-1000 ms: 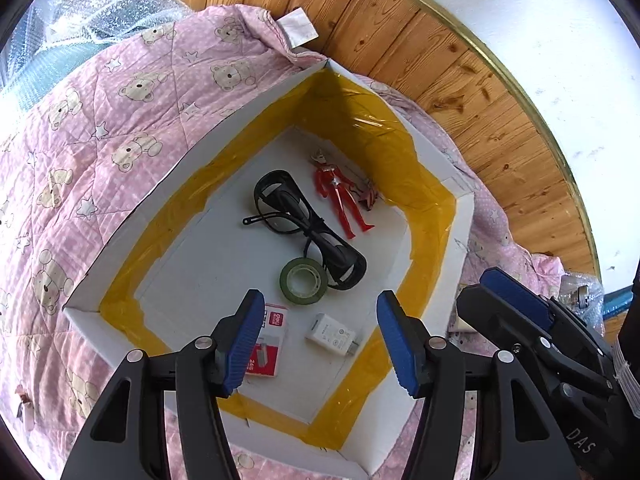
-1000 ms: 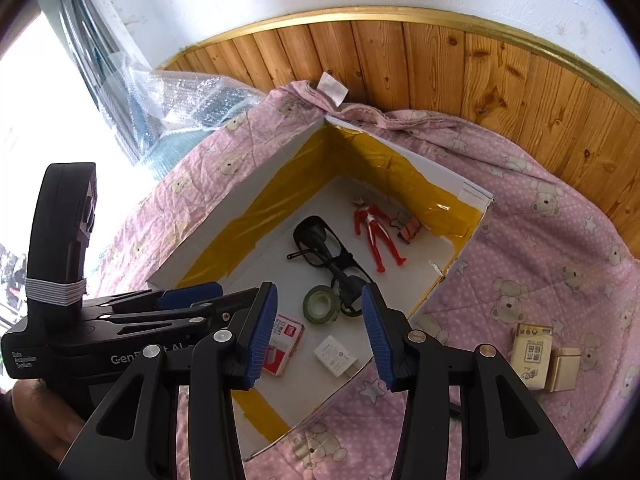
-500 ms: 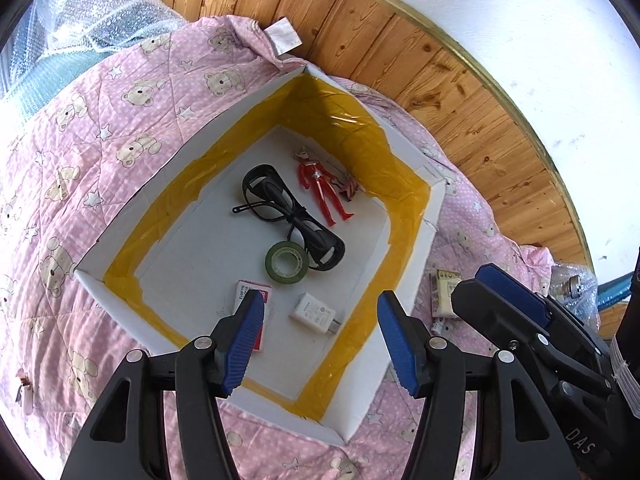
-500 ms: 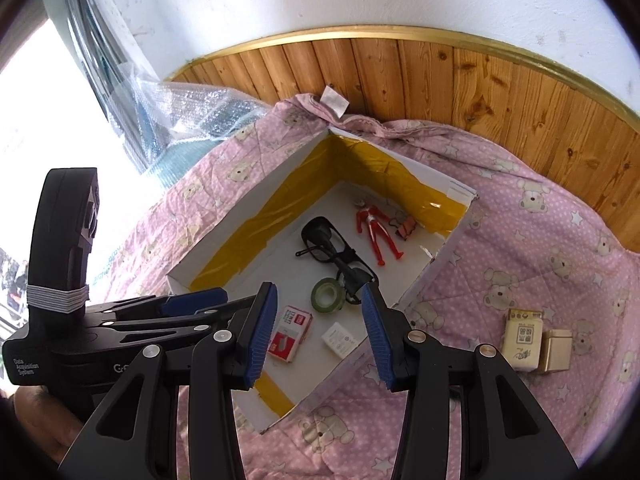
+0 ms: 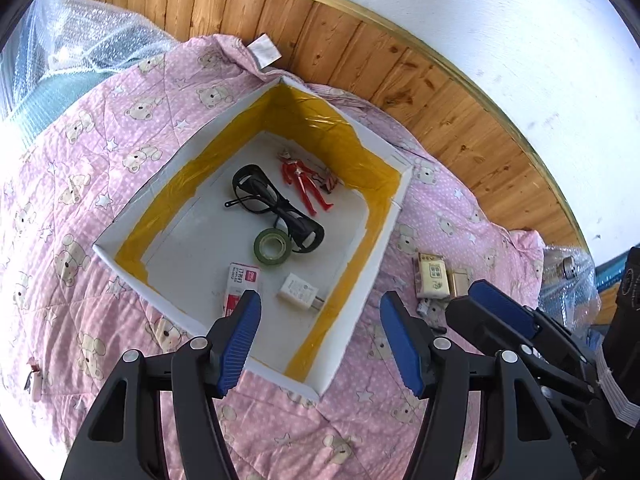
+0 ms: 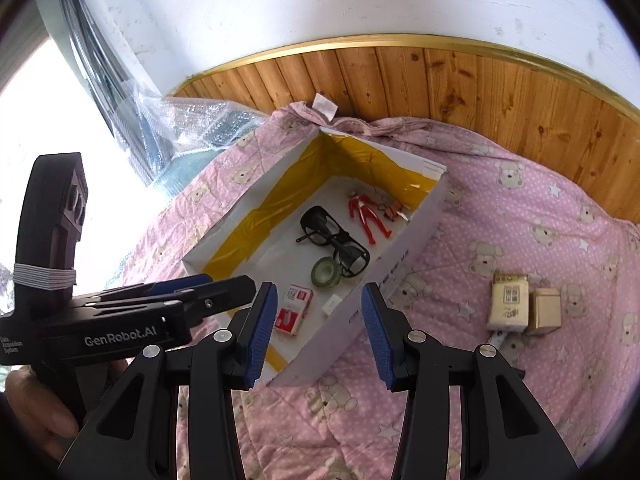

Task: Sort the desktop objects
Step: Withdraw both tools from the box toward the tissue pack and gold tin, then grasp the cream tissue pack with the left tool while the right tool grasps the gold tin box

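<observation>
- Shallow white cardboard box with yellow-taped inner walls (image 5: 362,280) (image 6: 404,240) lies on a pink quilted blanket printed with bears (image 5: 100,152) (image 6: 520,208).
- Inside the box: black-framed glasses (image 5: 276,208) (image 6: 334,238), roll of green tape (image 5: 273,247) (image 6: 326,273) touching one lens, red toy figure (image 5: 304,186) (image 6: 368,216), red-and-white small carton (image 5: 240,286) (image 6: 294,310), white charger block (image 5: 298,292).
- Outside the box, on the blanket: cream packet with printed label (image 5: 432,278) (image 6: 508,304), beige small box (image 5: 462,282) (image 6: 545,308) just beside it.
- Left gripper (image 5: 320,340): jaws apart, holding nothing, above the box's near edge.
- Right gripper (image 6: 318,334): jaws apart, empty, above the box's near corner.
- Wooden wall panelling (image 5: 400,72) and bubble wrap (image 5: 80,48) lie behind the blanket.
</observation>
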Motion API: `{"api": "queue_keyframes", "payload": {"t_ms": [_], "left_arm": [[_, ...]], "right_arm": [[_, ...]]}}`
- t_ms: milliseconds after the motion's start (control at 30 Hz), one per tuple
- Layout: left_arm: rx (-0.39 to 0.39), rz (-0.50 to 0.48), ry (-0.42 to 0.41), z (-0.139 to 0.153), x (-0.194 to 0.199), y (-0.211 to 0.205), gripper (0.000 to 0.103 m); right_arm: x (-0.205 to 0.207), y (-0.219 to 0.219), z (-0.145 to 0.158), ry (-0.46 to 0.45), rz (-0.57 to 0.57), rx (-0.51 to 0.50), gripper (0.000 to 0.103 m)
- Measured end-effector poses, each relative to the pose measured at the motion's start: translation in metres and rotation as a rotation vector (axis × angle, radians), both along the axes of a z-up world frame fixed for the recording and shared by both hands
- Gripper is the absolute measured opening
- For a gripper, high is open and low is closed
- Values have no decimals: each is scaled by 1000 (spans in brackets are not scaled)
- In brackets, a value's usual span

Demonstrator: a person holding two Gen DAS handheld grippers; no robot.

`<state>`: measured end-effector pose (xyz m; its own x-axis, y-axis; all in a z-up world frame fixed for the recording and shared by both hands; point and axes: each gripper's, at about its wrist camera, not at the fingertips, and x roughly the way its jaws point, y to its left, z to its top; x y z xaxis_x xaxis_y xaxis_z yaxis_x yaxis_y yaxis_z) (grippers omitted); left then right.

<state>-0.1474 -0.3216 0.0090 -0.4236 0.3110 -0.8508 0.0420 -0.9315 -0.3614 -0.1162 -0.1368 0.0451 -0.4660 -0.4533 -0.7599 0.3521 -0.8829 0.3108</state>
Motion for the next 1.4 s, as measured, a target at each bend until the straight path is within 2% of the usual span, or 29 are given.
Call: {"api": "queue_keyframes", "payload": {"t_ms": [467,767,1200,1400], "left_arm": [[-31,-58,43,26,41,30,63],[-40,-121,37,27,49,58,63],[-62,-258,-21,4,40,119,63],[-68,-304,-67,-19,28,141,63]], "right_arm": [[48,47,3,7,-85,-44,47],[71,81,-14,-25,-159,-61,47],[85,147,-52,-108,-316,-76,47],[81,163,-67,-143,-360,-80,47]]}}
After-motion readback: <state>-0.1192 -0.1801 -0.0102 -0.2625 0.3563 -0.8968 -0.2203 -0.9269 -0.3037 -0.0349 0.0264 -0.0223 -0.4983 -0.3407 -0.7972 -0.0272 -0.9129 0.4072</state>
